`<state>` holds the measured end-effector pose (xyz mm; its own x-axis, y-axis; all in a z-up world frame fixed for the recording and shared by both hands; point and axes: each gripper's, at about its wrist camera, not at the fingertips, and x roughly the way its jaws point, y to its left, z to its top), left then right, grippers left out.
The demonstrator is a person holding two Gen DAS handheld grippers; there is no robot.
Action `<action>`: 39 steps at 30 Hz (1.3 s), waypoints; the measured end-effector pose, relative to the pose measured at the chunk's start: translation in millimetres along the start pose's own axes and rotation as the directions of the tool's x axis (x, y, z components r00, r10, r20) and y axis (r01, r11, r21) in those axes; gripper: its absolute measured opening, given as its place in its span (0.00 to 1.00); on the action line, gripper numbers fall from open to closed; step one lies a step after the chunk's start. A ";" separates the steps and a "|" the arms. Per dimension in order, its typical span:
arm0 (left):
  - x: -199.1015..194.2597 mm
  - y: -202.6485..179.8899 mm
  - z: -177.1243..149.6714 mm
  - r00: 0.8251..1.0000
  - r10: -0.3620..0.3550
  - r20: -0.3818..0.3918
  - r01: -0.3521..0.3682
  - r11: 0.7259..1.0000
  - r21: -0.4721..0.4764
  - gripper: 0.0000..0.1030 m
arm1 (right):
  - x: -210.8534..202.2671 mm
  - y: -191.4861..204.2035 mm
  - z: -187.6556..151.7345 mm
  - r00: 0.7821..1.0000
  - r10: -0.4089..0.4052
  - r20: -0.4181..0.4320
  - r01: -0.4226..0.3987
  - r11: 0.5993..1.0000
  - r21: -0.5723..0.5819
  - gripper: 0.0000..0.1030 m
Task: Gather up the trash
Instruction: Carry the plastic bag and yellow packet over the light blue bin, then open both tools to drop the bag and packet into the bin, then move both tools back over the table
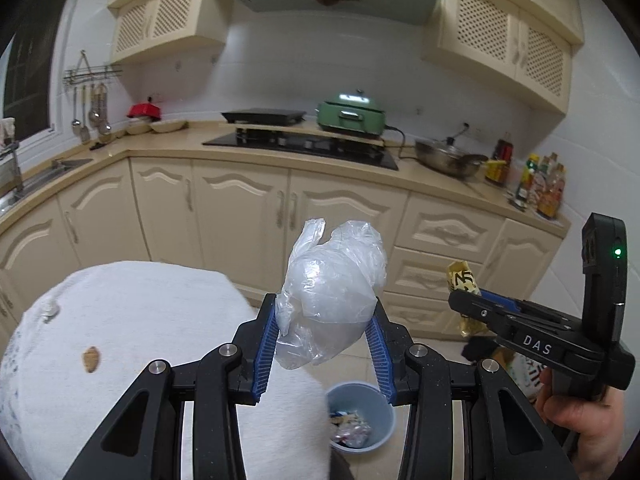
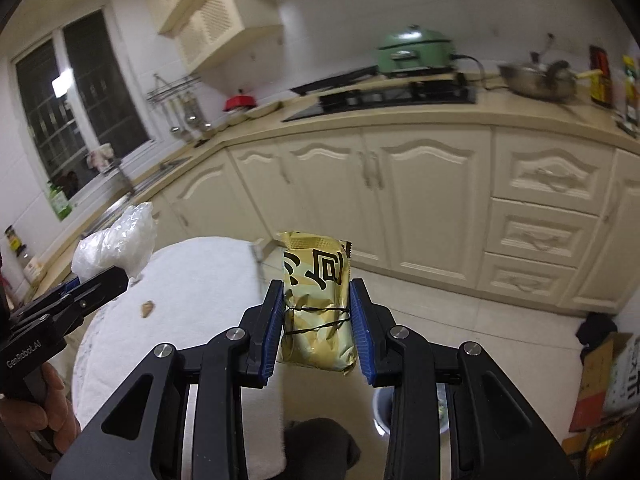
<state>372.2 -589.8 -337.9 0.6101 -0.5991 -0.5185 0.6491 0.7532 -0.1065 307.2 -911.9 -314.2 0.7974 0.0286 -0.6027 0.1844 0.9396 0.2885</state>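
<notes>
My left gripper (image 1: 325, 322) is shut on a crumpled clear plastic bag (image 1: 332, 292), held up in the air past the edge of the white-clothed table (image 1: 132, 320). Below it on the floor stands a light blue trash bin (image 1: 360, 416) with wrappers inside. My right gripper (image 2: 318, 322) is shut on a gold snack wrapper (image 2: 318, 308) with dark lettering. In the left wrist view that gripper (image 1: 464, 300) shows at the right with the wrapper (image 1: 464, 280) sticking out. The right wrist view shows the left gripper (image 2: 100, 280) and its bag (image 2: 120, 244) at the left, and a sliver of the bin (image 2: 382, 412) between the arms.
A small brown scrap (image 1: 91, 358) lies on the white tablecloth. Cream kitchen cabinets (image 1: 320, 208) run along the back under a counter with a stove (image 1: 304, 146), a green cooker (image 1: 352, 118), a steel wok (image 1: 450, 158) and bottles (image 1: 544, 188). Cardboard boxes (image 2: 608, 380) sit on the floor at right.
</notes>
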 end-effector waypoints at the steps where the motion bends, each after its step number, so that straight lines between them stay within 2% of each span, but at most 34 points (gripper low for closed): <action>1: 8.6 -2.9 3.5 1.000 -0.013 -0.015 0.013 1.000 0.004 0.37 | 0.4 -8.5 -1.7 1.000 -0.012 -0.004 0.012 1.000 0.009 0.32; 7: 66.3 -21.6 13.5 0.991 -0.075 -0.110 0.078 0.997 0.026 0.37 | 14.4 -62.5 -16.6 0.997 -0.065 -0.049 0.069 0.993 0.093 0.32; 12: 133.7 -43.3 24.2 0.971 -0.110 -0.210 0.120 0.992 0.034 0.37 | 32.4 -96.1 -30.4 0.992 -0.085 -0.098 0.099 0.985 0.144 0.32; 19: 231.7 -73.8 36.5 0.927 -0.127 -0.352 0.157 0.986 0.057 0.37 | 68.9 -141.0 -49.6 0.978 -0.098 -0.186 0.138 0.966 0.217 0.32; 24: 296.9 -88.9 38.5 0.889 -0.118 -0.443 0.162 0.985 0.063 0.38 | 92.7 -162.7 -60.5 0.967 -0.090 -0.238 0.151 0.956 0.252 0.32; 27: 337.7 -102.7 35.5 0.860 -0.077 -0.505 0.143 0.985 0.094 0.47 | 109.2 -174.4 -66.9 0.961 -0.074 -0.266 0.149 0.949 0.277 0.34; 28: 348.3 -104.5 35.2 0.856 -0.058 -0.514 0.128 0.987 0.101 0.56 | 115.4 -178.9 -70.1 0.958 -0.073 -0.276 0.154 0.946 0.285 0.36; 29: 358.0 -105.5 35.6 0.851 -0.048 -0.523 0.122 0.987 0.108 0.69 | 119.5 -182.9 -72.8 0.958 -0.073 -0.279 0.159 0.941 0.298 0.38; 31: 369.7 -106.4 38.4 0.852 -0.028 -0.523 0.102 0.988 0.114 0.74 | 127.6 -192.8 -80.4 0.957 -0.060 -0.283 0.156 0.931 0.331 0.56; 33: 376.1 -107.7 41.9 0.855 -0.005 -0.518 0.080 0.989 0.122 0.77 | 131.2 -199.5 -87.5 0.955 -0.060 -0.291 0.166 0.920 0.355 0.60; 35: 378.2 -107.7 46.7 0.868 0.027 -0.496 0.043 0.991 0.130 0.86 | 129.2 -202.7 -93.1 0.956 -0.056 -0.289 0.166 0.913 0.373 0.67; 37: 376.8 -107.4 49.9 0.880 0.046 -0.472 0.020 0.991 0.134 0.93 | 124.8 -203.3 -95.3 0.959 -0.063 -0.278 0.172 0.906 0.387 0.97; 39: 370.2 -107.3 53.0 0.893 0.067 -0.446 -0.003 0.990 0.142 0.97 | 120.6 -202.6 -96.0 0.961 -0.071 -0.266 0.176 0.902 0.394 1.00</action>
<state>552.4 -906.8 -473.5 0.3855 -0.3633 -0.8482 0.7049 0.7092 0.0166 310.9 -1066.1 -516.8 0.6003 0.0513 -0.7981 0.5332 0.7181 0.4472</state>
